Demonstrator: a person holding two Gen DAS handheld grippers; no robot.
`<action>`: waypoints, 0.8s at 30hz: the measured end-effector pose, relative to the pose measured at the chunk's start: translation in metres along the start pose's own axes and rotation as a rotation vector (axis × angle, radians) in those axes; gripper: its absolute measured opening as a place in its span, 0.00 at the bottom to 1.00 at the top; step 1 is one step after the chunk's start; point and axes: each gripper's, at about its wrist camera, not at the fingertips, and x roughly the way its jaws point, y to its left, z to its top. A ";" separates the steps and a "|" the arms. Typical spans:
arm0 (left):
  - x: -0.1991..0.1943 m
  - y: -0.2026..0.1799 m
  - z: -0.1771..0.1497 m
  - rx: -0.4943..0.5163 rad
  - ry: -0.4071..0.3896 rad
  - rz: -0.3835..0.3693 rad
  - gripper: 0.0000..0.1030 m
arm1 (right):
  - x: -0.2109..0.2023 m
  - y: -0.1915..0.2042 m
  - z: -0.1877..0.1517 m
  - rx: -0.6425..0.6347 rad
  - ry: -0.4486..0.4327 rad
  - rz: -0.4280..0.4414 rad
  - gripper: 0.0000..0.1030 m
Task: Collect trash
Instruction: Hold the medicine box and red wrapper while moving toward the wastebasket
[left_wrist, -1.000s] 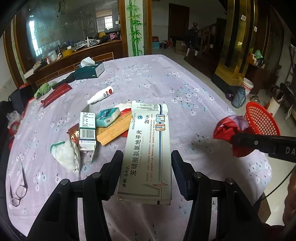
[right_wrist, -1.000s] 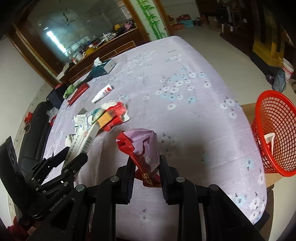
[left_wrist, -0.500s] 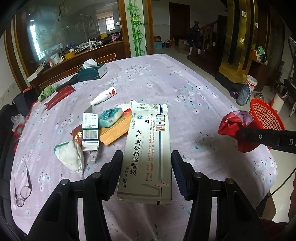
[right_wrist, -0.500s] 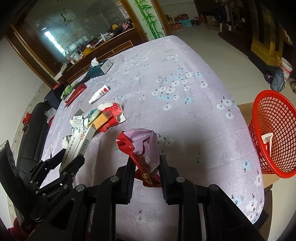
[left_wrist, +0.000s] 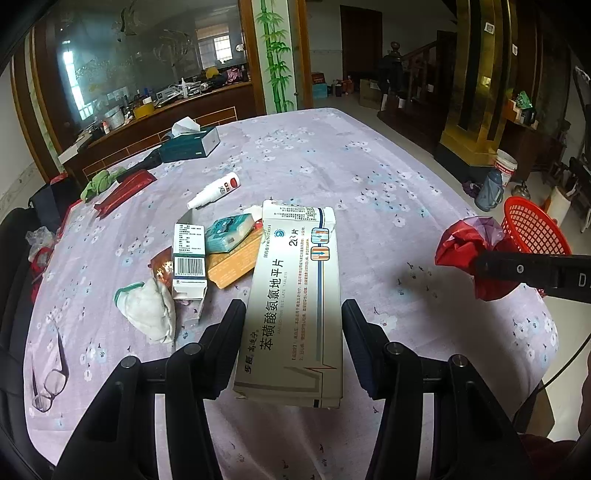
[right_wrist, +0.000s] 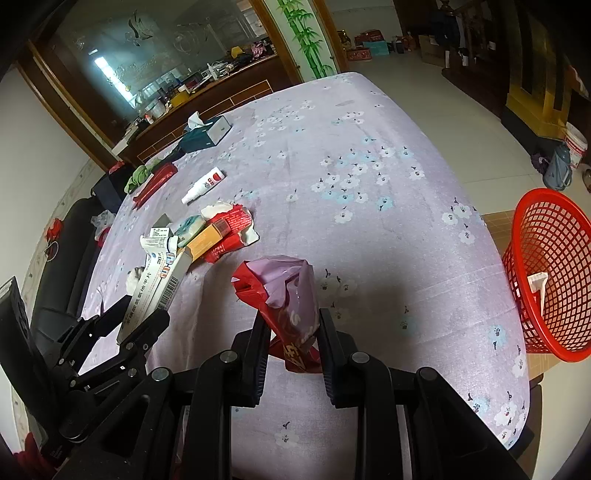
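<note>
Trash collection looks partly done, judging by both views. Left wrist view: the left gripper (left_wrist: 293, 332) has its 2 fingers closed against the sides of a flattened medicine box (left_wrist: 295, 295), held clear above the purple floral tablecloth (left_wrist: 332, 166). On the cloth, a pile waits: a small barcode carton (left_wrist: 189, 258), an orange box (left_wrist: 232, 262), a teal tissue pack (left_wrist: 229, 230) and a white crumpled wad (left_wrist: 149, 314). A spray bottle (left_wrist: 214, 190) and tissue box (left_wrist: 190, 142) lie farther off, perhaps not trash. At right, the right gripper's side shows, carrying a red wrapper (left_wrist: 469, 251) in front of the red basket (left_wrist: 532, 229). Right wrist view: the right gripper (right_wrist: 291, 332) pinches that red wrapper (right_wrist: 284, 295) upright between its fingers, above the table near its front edge. The red basket (right_wrist: 554, 273) stands off the table's right edge, well apart, holding 1 white scrap (right_wrist: 537, 282). Both grippers point forward, level, side by side, each loaded; the basket drop seems to be next.
</note>
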 end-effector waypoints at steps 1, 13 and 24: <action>0.000 0.000 0.000 0.001 0.000 0.000 0.51 | 0.000 0.000 0.000 0.001 0.000 0.000 0.26; 0.002 -0.006 0.000 0.019 0.000 -0.009 0.51 | -0.003 -0.003 -0.002 0.008 -0.005 -0.009 0.26; 0.001 -0.014 -0.003 0.038 -0.002 -0.016 0.51 | -0.010 -0.009 -0.007 0.025 -0.015 -0.019 0.26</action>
